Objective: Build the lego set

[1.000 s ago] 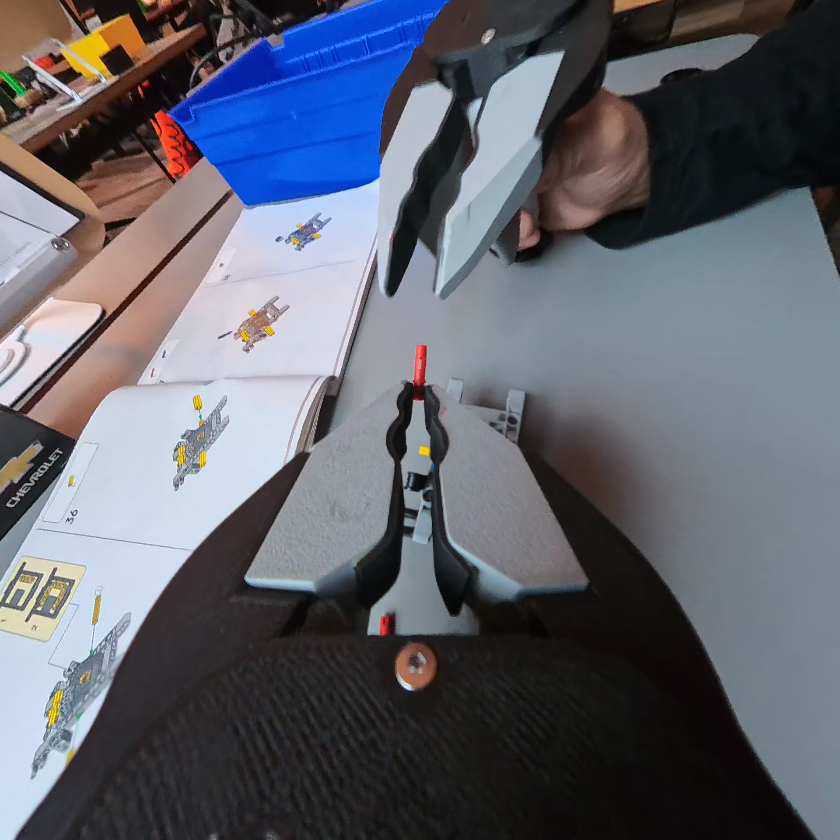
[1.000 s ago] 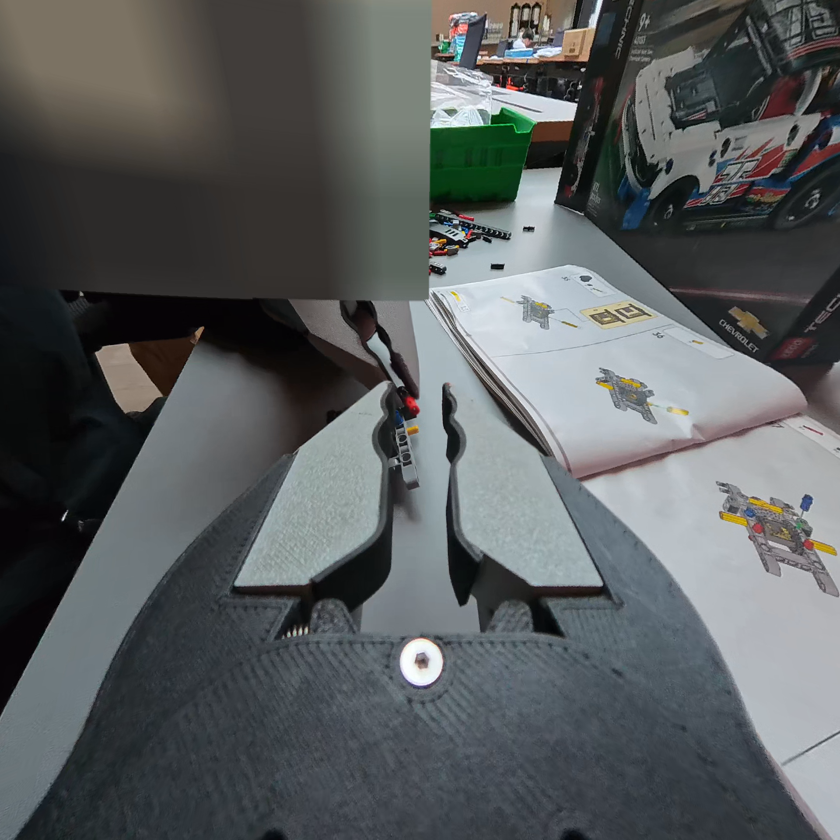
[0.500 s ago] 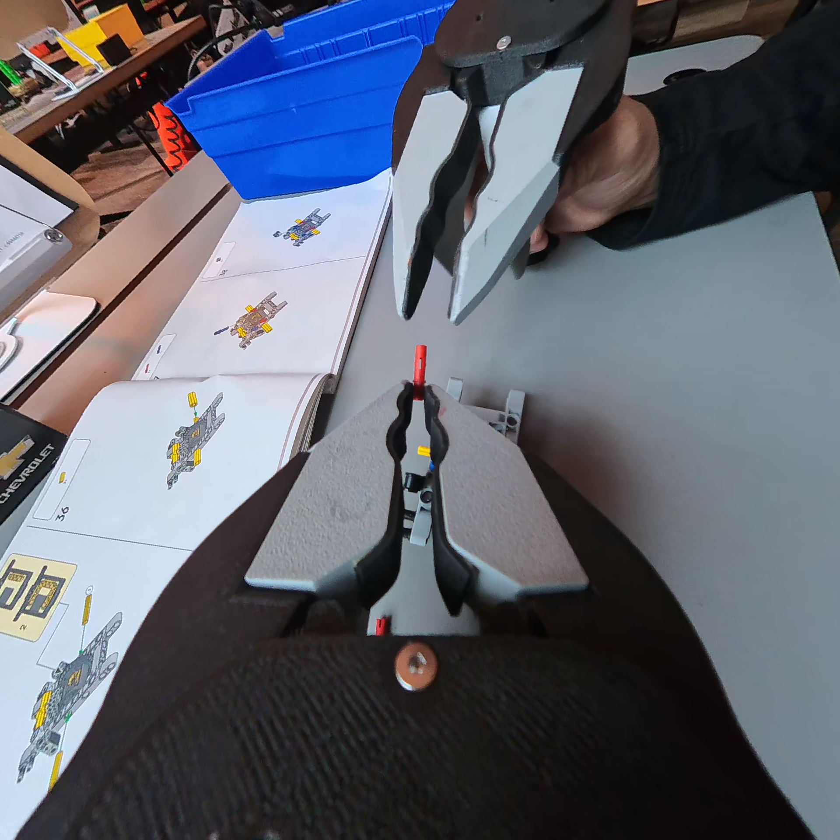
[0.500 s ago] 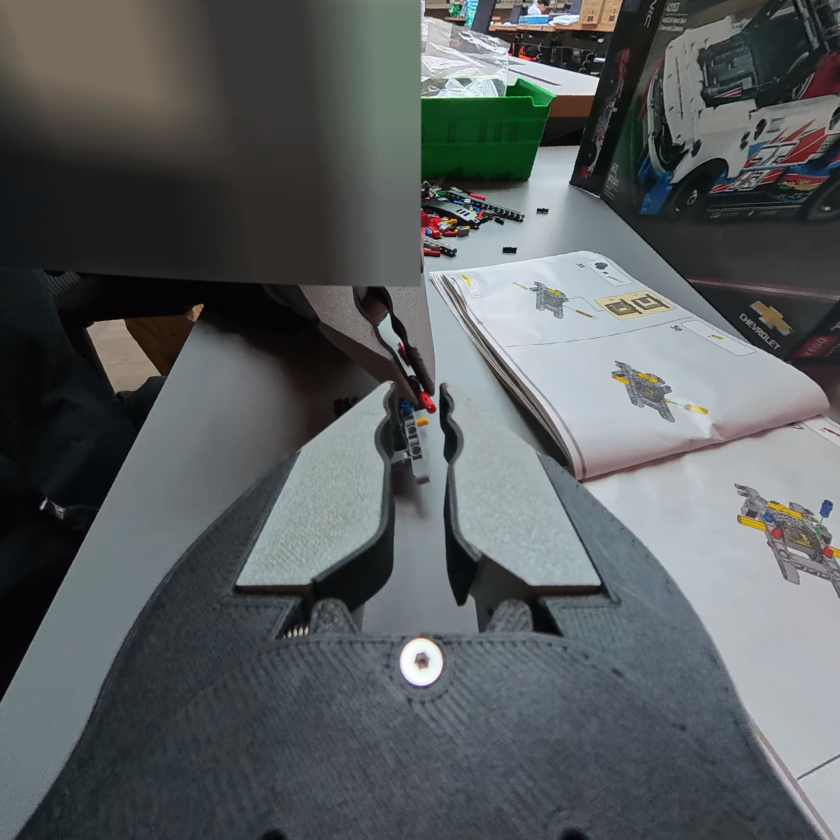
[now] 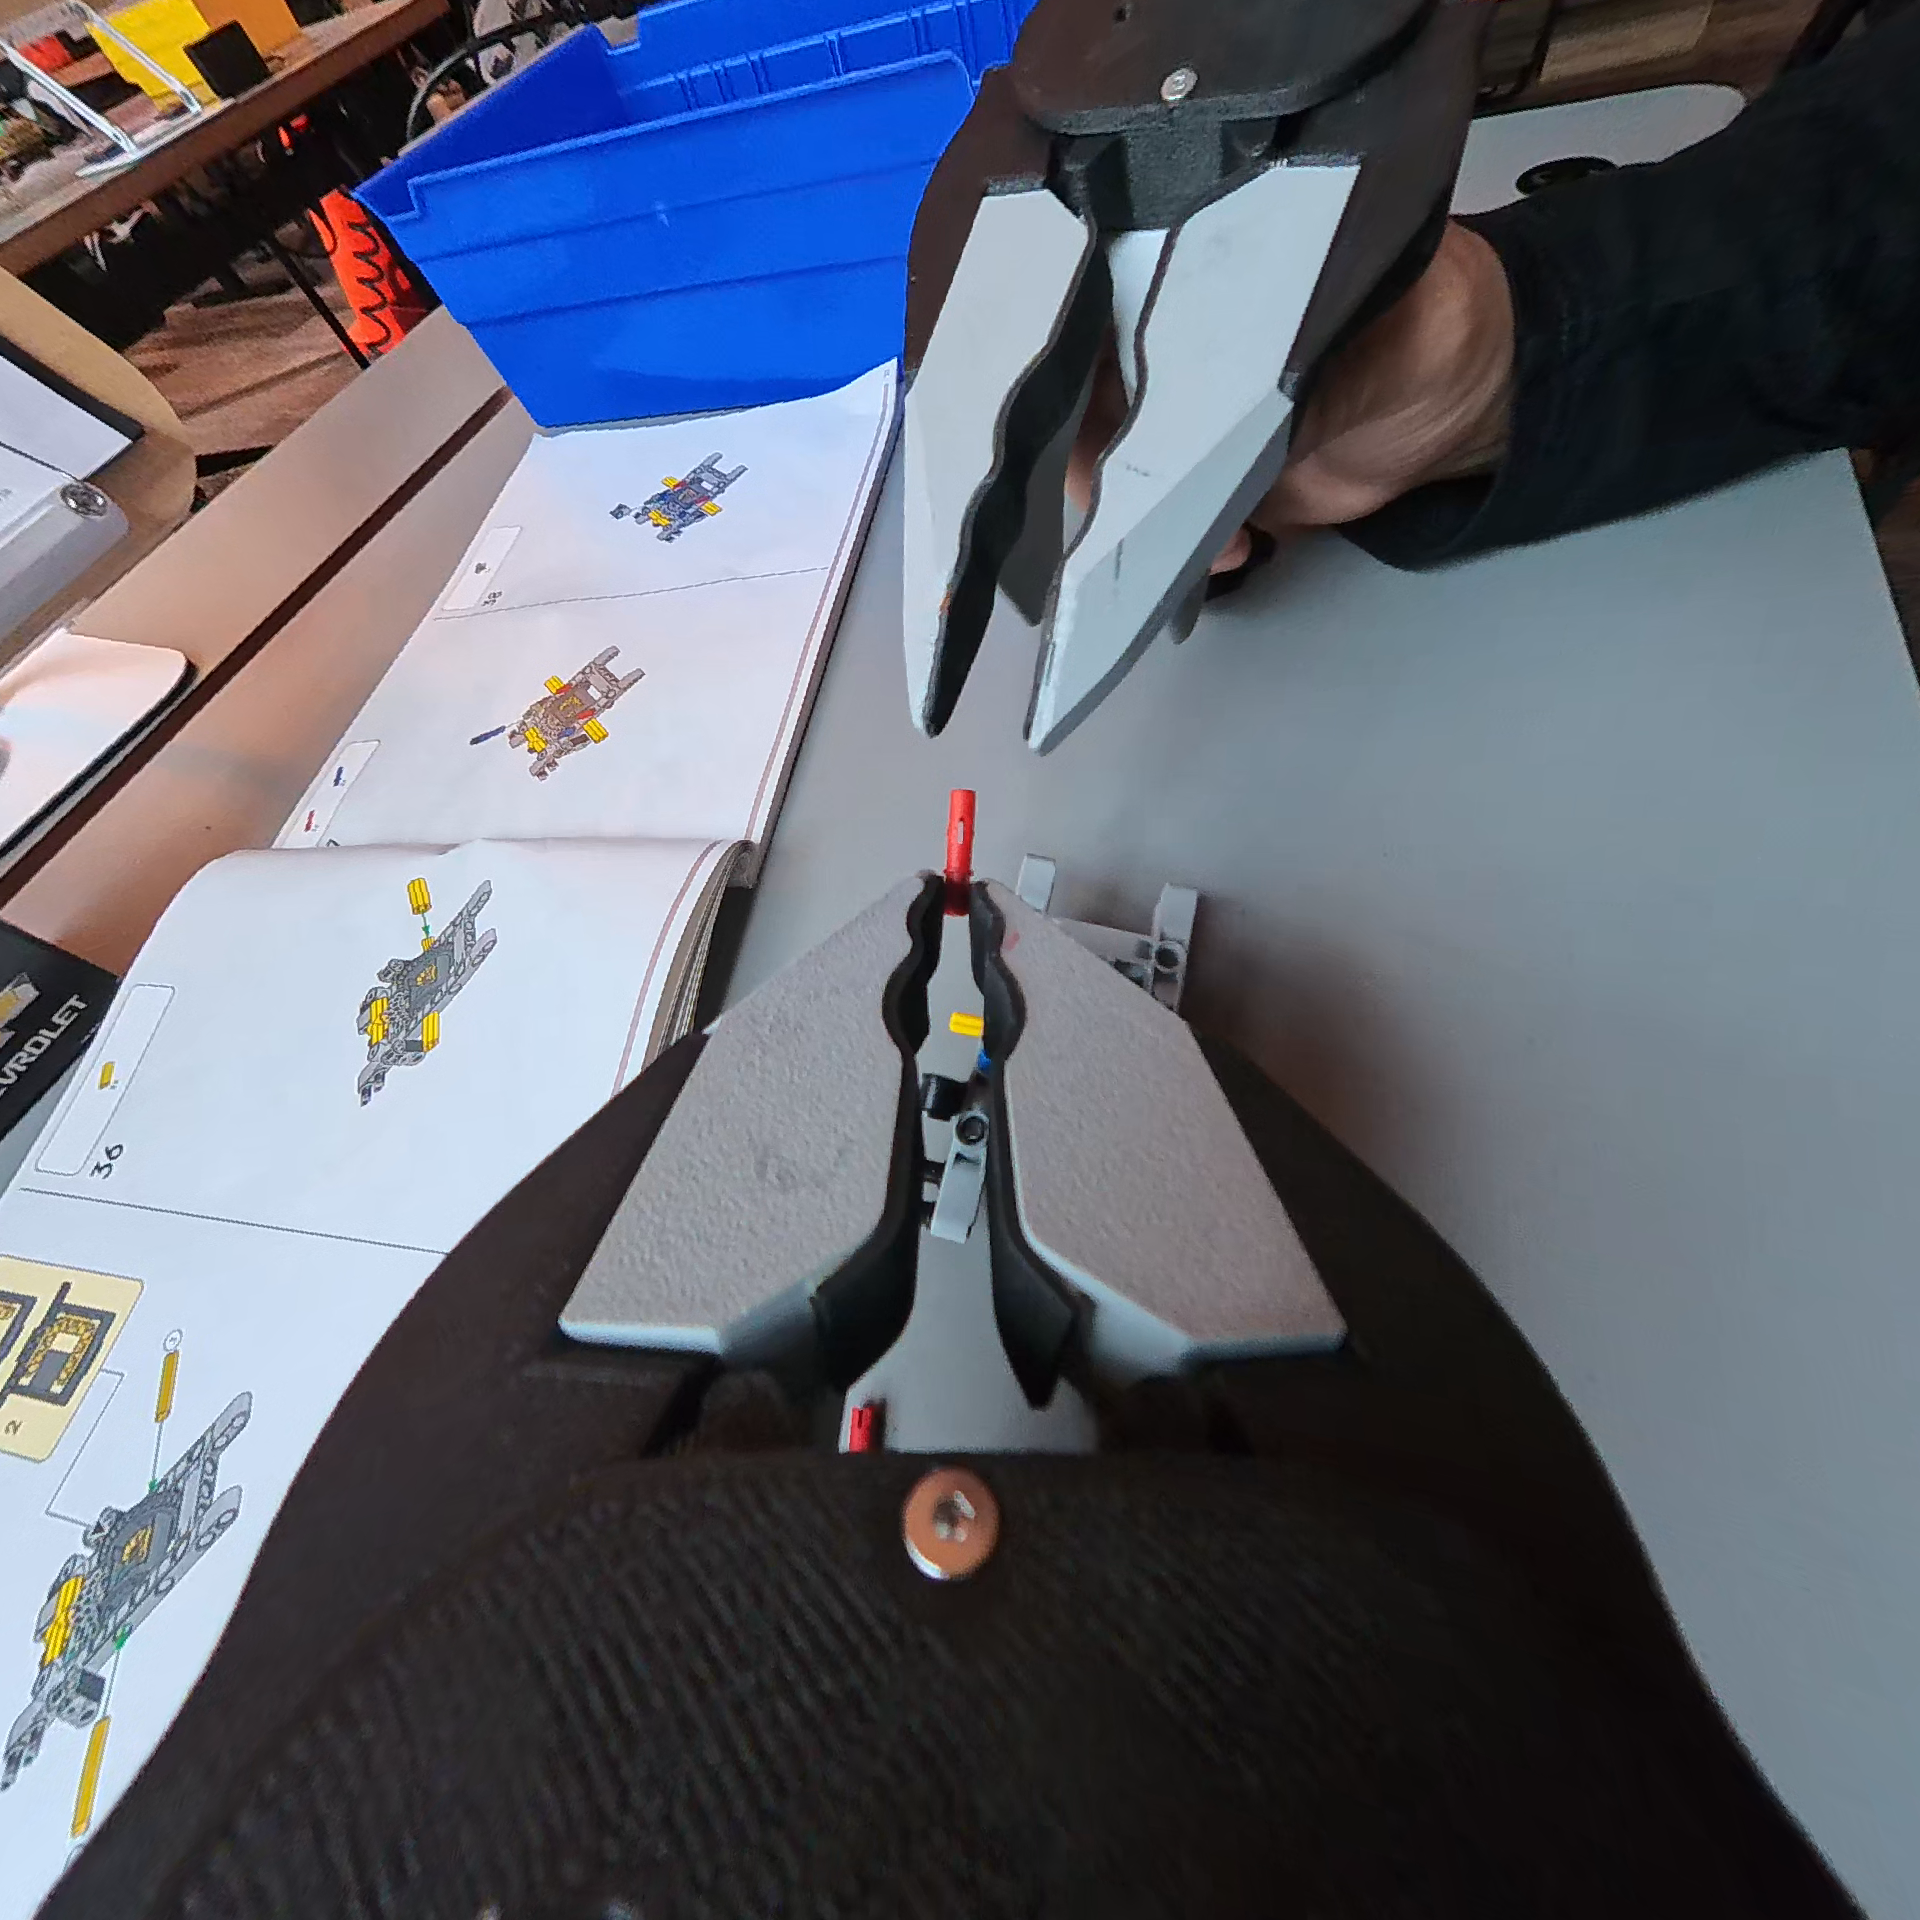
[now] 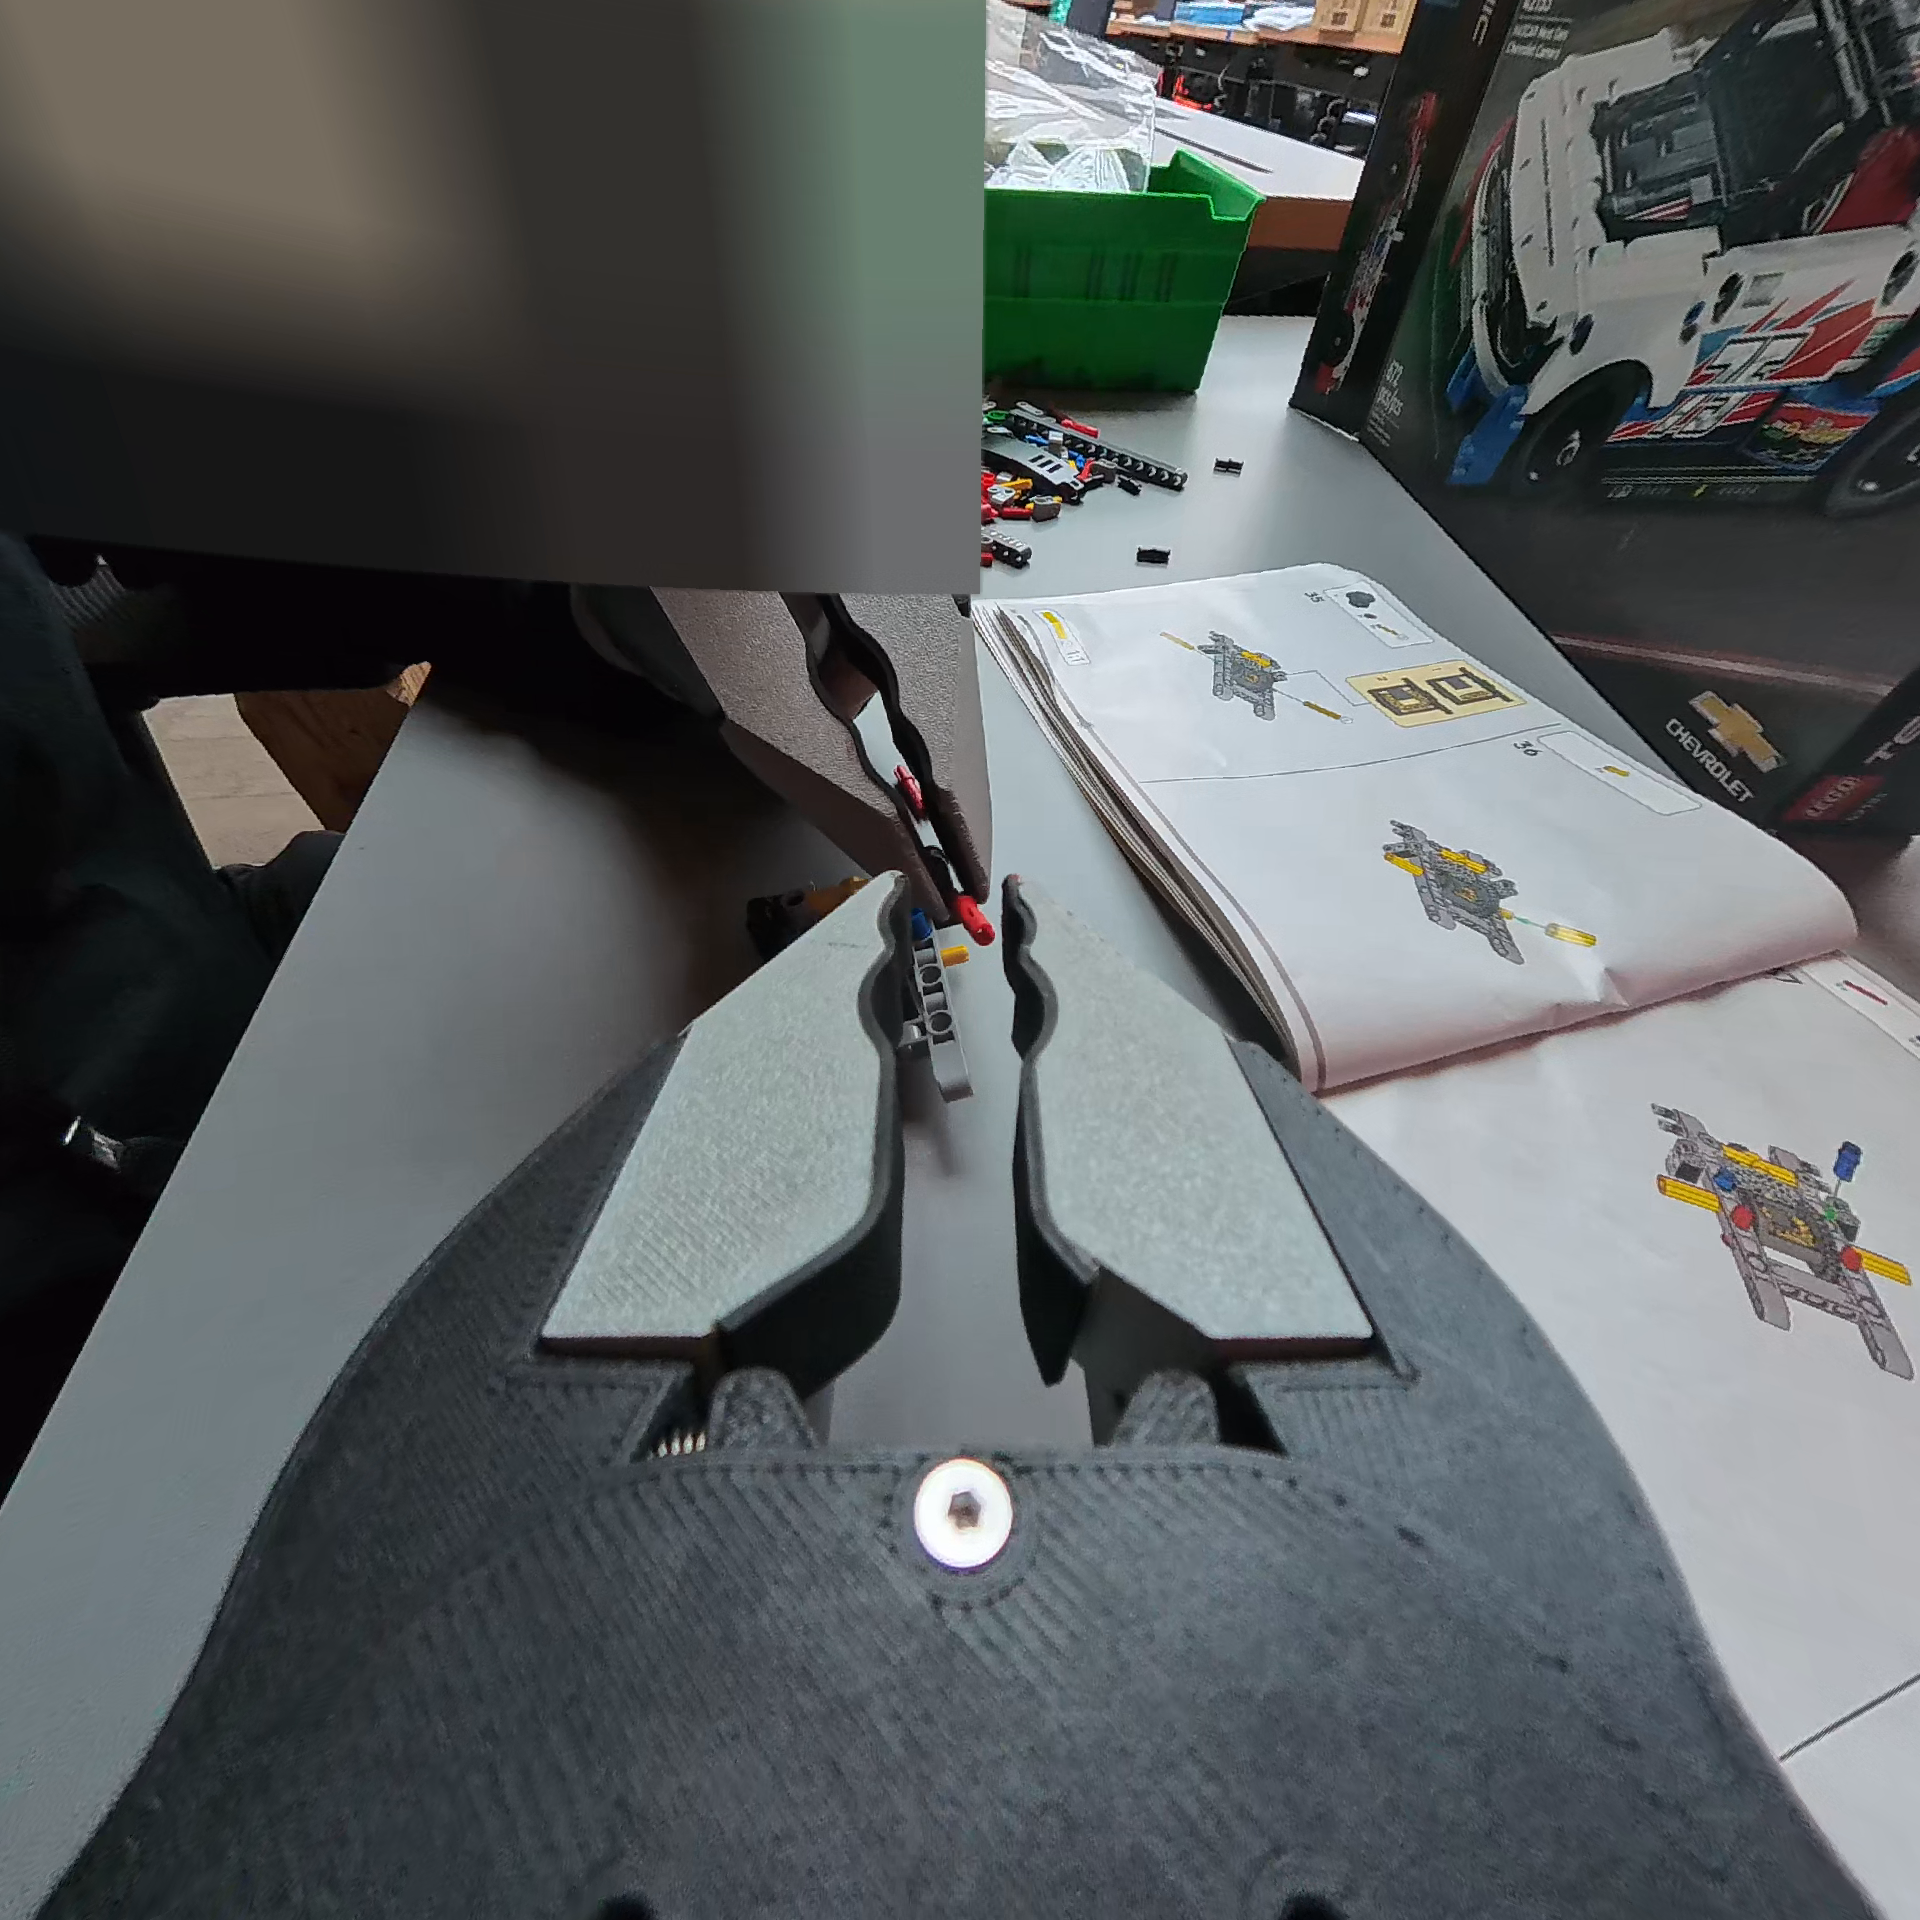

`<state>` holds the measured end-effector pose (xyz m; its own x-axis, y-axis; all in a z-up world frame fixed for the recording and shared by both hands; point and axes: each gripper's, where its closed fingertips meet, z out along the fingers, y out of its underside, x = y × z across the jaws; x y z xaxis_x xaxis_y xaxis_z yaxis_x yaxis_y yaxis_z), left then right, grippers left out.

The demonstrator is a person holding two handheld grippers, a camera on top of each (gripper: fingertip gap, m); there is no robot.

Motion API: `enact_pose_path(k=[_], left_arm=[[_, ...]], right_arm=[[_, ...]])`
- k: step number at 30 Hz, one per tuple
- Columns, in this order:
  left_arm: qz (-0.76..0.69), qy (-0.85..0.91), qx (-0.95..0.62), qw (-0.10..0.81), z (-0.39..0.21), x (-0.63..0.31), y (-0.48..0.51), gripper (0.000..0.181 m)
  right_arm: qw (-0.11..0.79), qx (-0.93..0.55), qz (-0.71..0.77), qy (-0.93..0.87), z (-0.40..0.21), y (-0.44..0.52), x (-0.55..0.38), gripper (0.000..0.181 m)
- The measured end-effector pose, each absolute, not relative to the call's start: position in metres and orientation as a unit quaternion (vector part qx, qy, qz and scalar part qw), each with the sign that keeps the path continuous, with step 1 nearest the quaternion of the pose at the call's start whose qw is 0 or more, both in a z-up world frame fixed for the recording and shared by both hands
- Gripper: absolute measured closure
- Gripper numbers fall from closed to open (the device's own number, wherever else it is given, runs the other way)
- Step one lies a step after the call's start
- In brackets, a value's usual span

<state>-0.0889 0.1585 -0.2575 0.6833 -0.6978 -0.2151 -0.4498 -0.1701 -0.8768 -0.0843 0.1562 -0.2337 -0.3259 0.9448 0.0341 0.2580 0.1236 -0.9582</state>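
Since the earlier frame, right hand-held gripper [image 5: 982, 727] has descended toward the red pin [image 5: 960, 847], fingers spread, empty; left hand-held gripper [image 5: 958, 902] pinches that pin; grey frame [image 6: 935, 1013] lies on table [image 5: 1558, 935] beneath; judged early, loose pieces [image 6: 1049, 478] remain.

two tongs [image 5: 957, 902] [image 6: 951, 904], two bins [image 5: 675, 229] [image 6: 1101, 281], one booklet [image 5: 644, 644]

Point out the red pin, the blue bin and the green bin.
red pin [image 5: 960, 844], left wrist view, on the end sticking out past the claw tips
blue bin [image 5: 665, 260], left wrist view, on its near wall
green bin [image 6: 1101, 281], right wrist view, on its front wall
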Motion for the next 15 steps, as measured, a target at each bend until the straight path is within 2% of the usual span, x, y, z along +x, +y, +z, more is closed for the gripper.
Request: enact_pose_path(k=[15], left_arm=[[-0.119,0.383,-0.759,0.513,-0.2611,-0.0882,0.1585,0.179]], right_arm=[[0.358,-0.453,0.480,-0.661,-0.2334,0.1535,-0.0844,0.167]])
